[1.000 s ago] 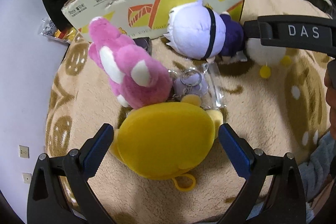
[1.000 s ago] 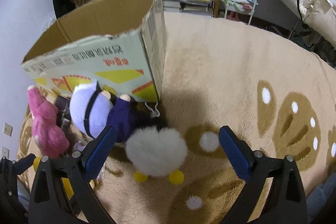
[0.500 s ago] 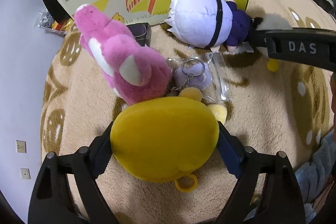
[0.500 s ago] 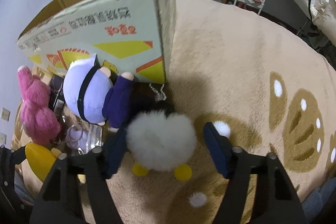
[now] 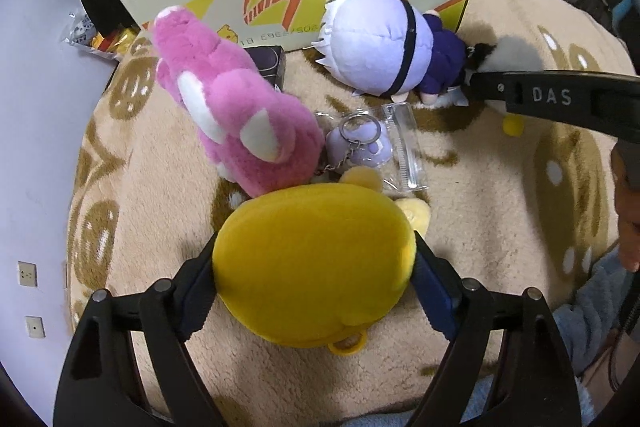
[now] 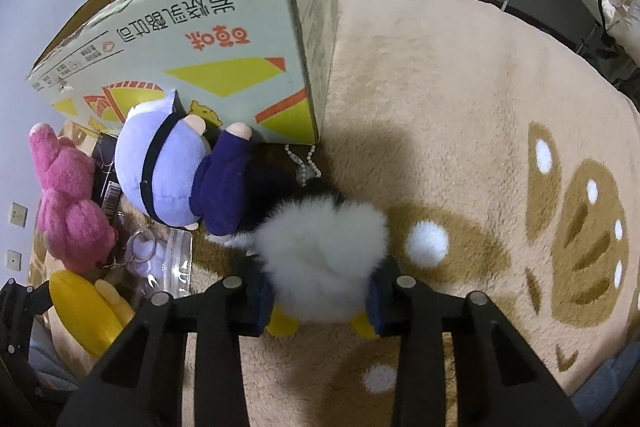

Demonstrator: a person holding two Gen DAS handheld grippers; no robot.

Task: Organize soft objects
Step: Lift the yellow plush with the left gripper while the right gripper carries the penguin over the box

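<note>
Yellow plush (image 5: 314, 259) squeezed by closing left gripper (image 5: 314, 283), white plush (image 6: 320, 259) by closing right gripper (image 6: 318, 297)

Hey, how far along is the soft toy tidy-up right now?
Nothing visibly stowed yet. In hand: left gripper jaws are closing on the yellow plush; right gripper jaws are closing on the white fluffy plush. Left on the rug: pink plush, purple-haired doll, small keychain plush. The cardboard box stands beside them.

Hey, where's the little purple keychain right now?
In the left wrist view the purple keychain lies mid-frame on the rug, right of the pink plush, touching a clear bag, just beyond the yellow plush.
</note>
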